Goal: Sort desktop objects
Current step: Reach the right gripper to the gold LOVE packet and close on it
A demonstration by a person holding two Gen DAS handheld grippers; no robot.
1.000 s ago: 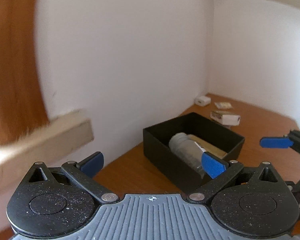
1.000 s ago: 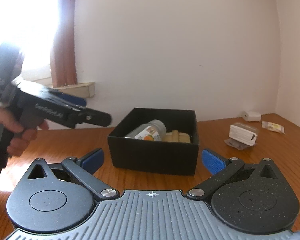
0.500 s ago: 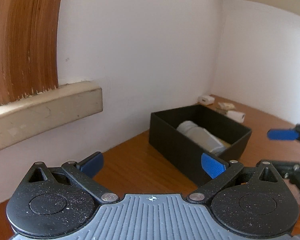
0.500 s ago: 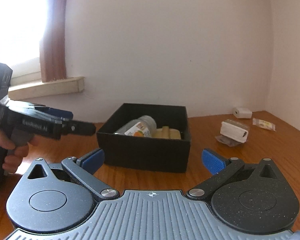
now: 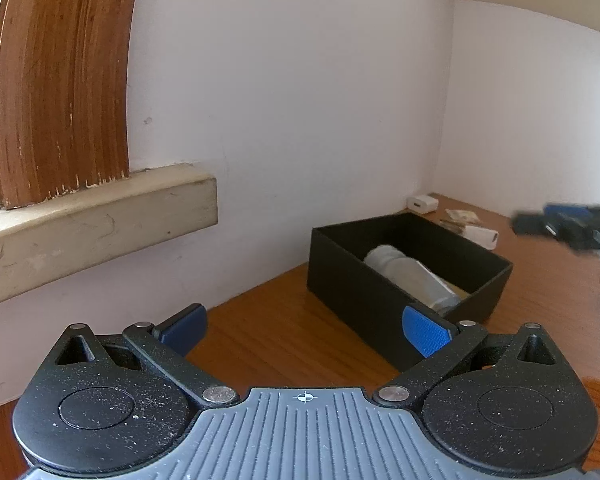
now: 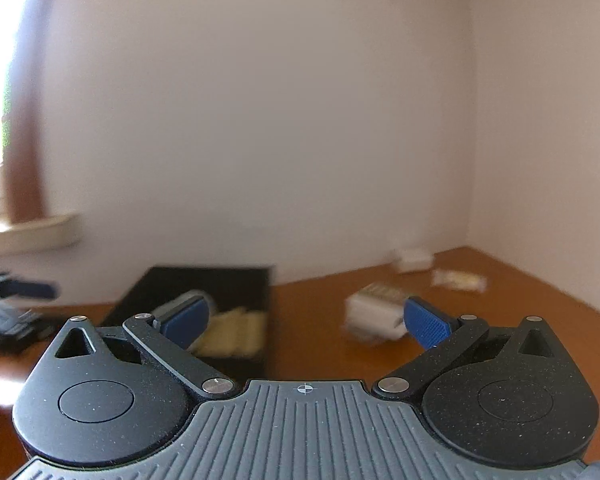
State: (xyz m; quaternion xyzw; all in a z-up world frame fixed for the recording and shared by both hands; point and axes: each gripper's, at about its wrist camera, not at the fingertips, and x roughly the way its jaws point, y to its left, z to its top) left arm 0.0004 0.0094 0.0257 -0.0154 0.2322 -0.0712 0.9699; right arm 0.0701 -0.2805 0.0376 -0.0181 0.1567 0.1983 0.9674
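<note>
while both tongs hover over the wooden desk [image 5: 284, 320], neither one holds or touches anything. left gripper [image 5: 304, 330]: blue pads spread wide apart, nothing between them, just bare desk w/ the black box [image 5: 364, 304] sitting off its right pad. right gripper [image 6: 306, 320]: fingers also wide apart, empty; view is motion-blurred.

black box sits on the desk near the white wall [image 5: 280, 100], open top. inside lies a clear plastic bottle [image 5: 412, 276] on its side w/ a white cap, plus a pale yellow-tan item [image 6: 232, 334] beside it; can't tell what that one is.

outside the box, to its right in the right wrist view: a white packet [image 6: 374, 318] on the desk just past the right pad, then a small white block [image 6: 414, 258] by the wall & a flat yellowish packet [image 6: 458, 280] near it. all three apart from the box.

stone window sill [image 5: 96, 220] and brown wood frame [image 5: 60, 80] at left.
</note>
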